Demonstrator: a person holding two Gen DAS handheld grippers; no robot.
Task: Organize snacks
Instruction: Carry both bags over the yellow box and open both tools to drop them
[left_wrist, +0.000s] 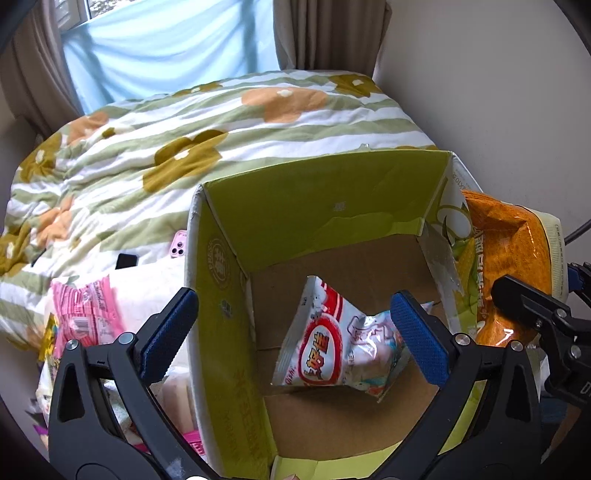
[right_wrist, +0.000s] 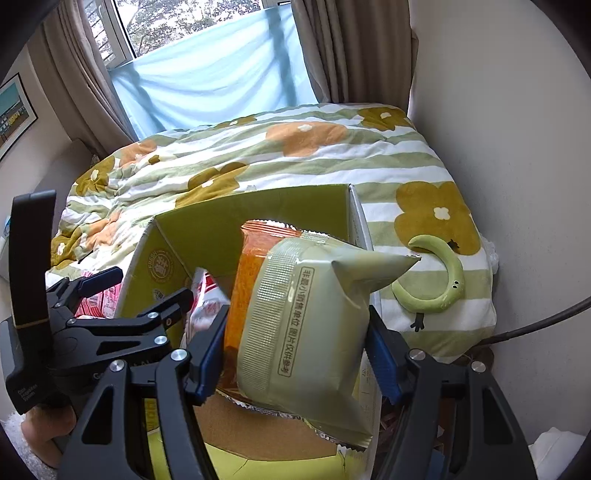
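The left gripper (left_wrist: 295, 328) stands with its blue pads wide apart above the open cardboard box (left_wrist: 229, 280), gripping nothing; a white and red snack packet (left_wrist: 332, 343) sits tilted between them over the box's brown floor, close to the right-hand pad, though contact with that pad cannot be told. The right gripper (right_wrist: 295, 350) is clamped on a large pale green and orange snack bag (right_wrist: 306, 321), held over the right side of the same box. Left of the box, pink snack packets (left_wrist: 88, 314) lie in a loose pile on the bed, near a pink phone (left_wrist: 179, 243). The box rests on a flowered, green-striped quilt (left_wrist: 207, 125); a green curved toy (right_wrist: 443, 280) lies on the quilt to its right.
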